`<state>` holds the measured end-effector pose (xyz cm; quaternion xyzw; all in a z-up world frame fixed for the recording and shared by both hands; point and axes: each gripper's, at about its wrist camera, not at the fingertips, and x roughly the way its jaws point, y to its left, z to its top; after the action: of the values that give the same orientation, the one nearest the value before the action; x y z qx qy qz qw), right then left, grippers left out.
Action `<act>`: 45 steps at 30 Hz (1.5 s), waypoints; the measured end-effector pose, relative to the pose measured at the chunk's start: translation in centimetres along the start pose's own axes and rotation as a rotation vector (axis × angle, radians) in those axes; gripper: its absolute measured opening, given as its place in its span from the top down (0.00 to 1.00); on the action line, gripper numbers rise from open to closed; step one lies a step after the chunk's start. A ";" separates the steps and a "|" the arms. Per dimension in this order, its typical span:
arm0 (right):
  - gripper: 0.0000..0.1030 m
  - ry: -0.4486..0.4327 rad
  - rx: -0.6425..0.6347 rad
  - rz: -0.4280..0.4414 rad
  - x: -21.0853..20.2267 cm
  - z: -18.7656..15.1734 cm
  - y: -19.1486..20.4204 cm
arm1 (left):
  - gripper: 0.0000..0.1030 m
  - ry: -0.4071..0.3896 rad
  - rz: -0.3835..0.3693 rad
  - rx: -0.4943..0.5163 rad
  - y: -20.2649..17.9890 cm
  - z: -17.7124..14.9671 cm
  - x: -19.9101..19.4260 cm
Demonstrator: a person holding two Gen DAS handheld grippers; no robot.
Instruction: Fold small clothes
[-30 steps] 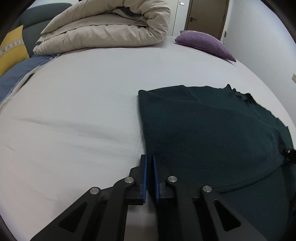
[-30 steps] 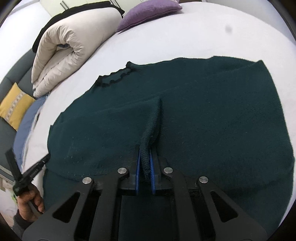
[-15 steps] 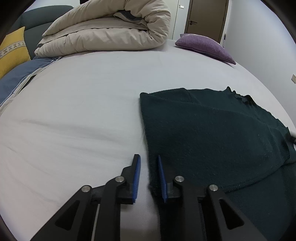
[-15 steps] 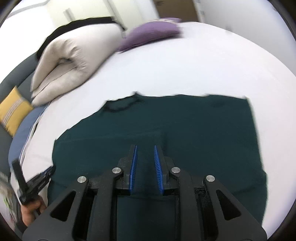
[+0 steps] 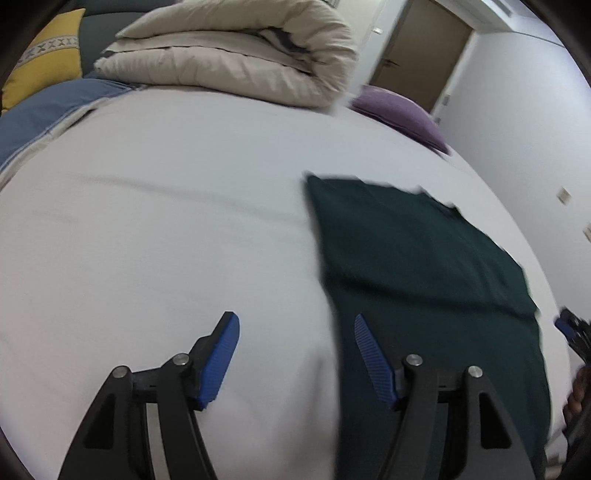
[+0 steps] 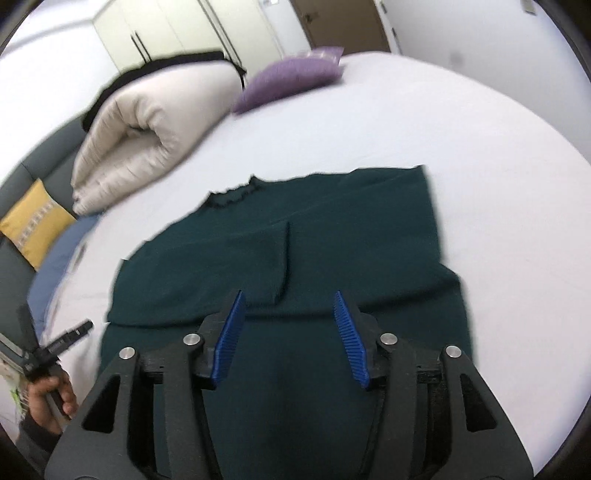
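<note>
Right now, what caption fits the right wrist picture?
Open right gripper hovering over a dark green sweater on the white bed.

Bedroom setting. A bed with a white sheet (image 6: pixel 424 122) fills both views. At its far side lie a rolled beige duvet (image 5: pixel 236 59) and a purple pillow (image 6: pixel 291 79). Beyond stand a grey sofa (image 6: pixel 44 162) with a yellow cushion (image 6: pixel 33 221), cream wardrobe doors (image 6: pixel 184 29), a brown door (image 5: pixel 421 62) and pale walls (image 5: pixel 517 110).
</note>
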<state>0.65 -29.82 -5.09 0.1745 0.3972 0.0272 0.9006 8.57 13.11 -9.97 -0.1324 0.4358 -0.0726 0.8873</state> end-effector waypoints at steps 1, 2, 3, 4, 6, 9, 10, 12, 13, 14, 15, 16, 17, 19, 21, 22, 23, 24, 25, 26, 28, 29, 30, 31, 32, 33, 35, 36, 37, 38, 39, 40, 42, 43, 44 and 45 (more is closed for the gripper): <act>0.50 0.003 -0.001 0.018 -1.6 -0.9 -0.3 | 0.33 0.013 -0.023 0.008 -0.3 -1.1 -0.9; 0.50 0.004 -0.002 0.031 -2.8 -1.8 -0.6 | 0.33 0.026 -0.045 0.013 -0.5 -2.2 -1.7; 0.50 0.005 0.004 0.055 -4.4 -3.0 -1.1 | 0.30 0.050 -0.074 0.011 -0.5 -3.9 -2.8; 0.50 0.006 0.011 0.068 -5.6 -4.1 -1.5 | 0.30 0.071 -0.085 0.002 -0.5 -5.1 -3.4; 0.49 0.024 0.042 0.111 -7.9 -6.5 -2.8 | 0.30 0.134 -0.146 -0.036 -0.4 -7.9 -4.5; 0.48 0.064 0.094 0.122 -10.2 -10.0 -5.1 | 0.30 0.203 -0.213 -0.055 -0.6 -10.9 -5.5; 0.48 0.078 0.109 0.123 -10.4 -10.9 -5.6 | 0.31 0.215 -0.226 -0.056 -0.7 -11.9 -6.0; 0.48 0.096 0.166 0.136 -11.5 -13.0 -7.7 | 0.31 0.256 -0.266 -0.068 -0.9 -13.3 -6.6; 0.48 0.104 0.196 0.143 -11.9 -13.8 -8.7 | 0.31 0.262 -0.273 -0.072 -0.8 -13.7 -6.7; 0.48 0.108 0.227 0.152 -12.3 -14.8 -9.6 | 0.31 0.270 -0.277 -0.079 -0.8 -14.2 -6.9; 0.48 0.109 0.251 0.161 -12.6 -15.4 -10.4 | 0.32 0.282 -0.290 -0.089 -0.6 -14.7 -6.9; 0.48 0.112 0.280 0.173 -13.1 -16.2 -11.4 | 0.32 0.288 -0.301 -0.093 -0.4 -14.8 -6.7; 0.48 0.117 0.297 0.180 -13.3 -16.8 -12.1 | 0.32 0.292 -0.311 -0.096 -0.3 -15.0 -6.7; 0.48 0.137 0.312 0.186 -13.8 -18.0 -13.1 | 0.36 0.309 -0.327 -0.110 0.1 -15.1 -6.9; 0.48 0.160 0.311 0.187 -14.4 -19.0 -13.9 | 0.43 0.327 -0.331 -0.121 0.4 -15.3 -6.8; 0.48 0.171 0.307 0.190 -14.8 -19.4 -14.2 | 0.48 0.333 -0.327 -0.118 0.5 -15.3 -6.8; 0.48 0.179 0.303 0.190 -14.9 -19.3 -14.4 | 0.49 0.338 -0.325 -0.113 0.5 -15.3 -6.8; 0.48 0.193 0.297 0.191 -15.0 -19.6 -14.5 | 0.50 0.346 -0.327 -0.108 0.4 -15.4 -6.7; 0.48 0.209 0.295 0.191 -15.0 -19.5 -14.6 | 0.50 0.351 -0.329 -0.105 0.4 -15.5 -6.8; 0.48 0.231 0.290 0.180 -15.0 -19.9 -14.7 | 0.50 0.354 -0.330 -0.101 0.2 -15.6 -6.8; 0.48 0.261 0.286 0.170 -15.1 -20.3 -15.0 | 0.50 0.356 -0.328 -0.097 0.0 -15.7 -6.8; 0.48 0.285 0.291 0.172 -15.0 -20.7 -15.1 | 0.50 0.356 -0.327 -0.103 0.0 -15.8 -6.8; 0.48 0.300 0.294 0.169 -14.8 -20.9 -15.2 | 0.50 0.357 -0.327 -0.105 -0.1 -15.8 -6.8; 0.48 0.317 0.294 0.162 -14.5 -20.8 -15.3 | 0.50 0.358 -0.326 -0.106 -0.2 -15.6 -6.6; 0.48 0.326 0.293 0.151 -14.4 -21.0 -15.4 | 0.50 0.359 -0.325 -0.106 -0.2 -15.6 -6.6; 0.48 0.335 0.299 0.145 -14.2 -21.2 -15.5 | 0.53 0.361 -0.318 -0.102 -0.2 -15.6 -6.7; 0.51 0.347 0.307 0.126 -13.9 -21.0 -15.6 | 0.66 0.369 -0.298 -0.089 -0.4 -15.5 -6.3; 0.51 0.345 0.314 0.112 -14.0 -20.9 -15.7 | 0.74 0.376 -0.299 -0.089 -0.3 -15.6 -6.3; 0.51 0.336 0.317 0.112 -14.2 -20.6 -15.8 | 0.80 0.380 -0.299 -0.091 -0.2 -15.6 -6.2; 0.51 0.328 0.317 0.114 -14.4 -20.4 -15.7 | 0.81 0.383 -0.298 -0.093 -0.1 -15.7 -6.1; 0.51 0.334 0.313 0.116 -14.4 -20.4 -15.8 | 0.81 0.385 -0.301 -0.098 0.0 -15.8 -6.0; 0.51 0.348 0.309 0.119 -14.3 -20.4 -15.9 | 0.81 0.386 -0.302 -0.098 0.1 -15.8 -6.0; 0.50 0.401 0.294 0.129 -13.6 -20.7 -15.8 | 0.77 0.389 -0.300 -0.101 0.0 -15.7 -6.0; 0.50 0.414 0.292 0.132 -13.3 -20.7 -15.8 | 0.75 0.390 -0.308 -0.111 0.2 -15.7 -6.0; 0.50 0.424 0.292 0.137 -13.1 -20.8 -15.8 | 0.74 0.389 -0.310 -0.111 0.1 -15.7 -6.1; 0.50 0.429 0.295 0.141 -12.8 -20.9 -15.9 | 0.75 0.388 -0.306 -0.102 0.1 -15.7 -6.2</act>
<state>-24.64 -41.01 -14.40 0.3214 0.5655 0.0680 0.7565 -7.59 12.01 -14.52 -0.2248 0.5761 -0.2082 0.7578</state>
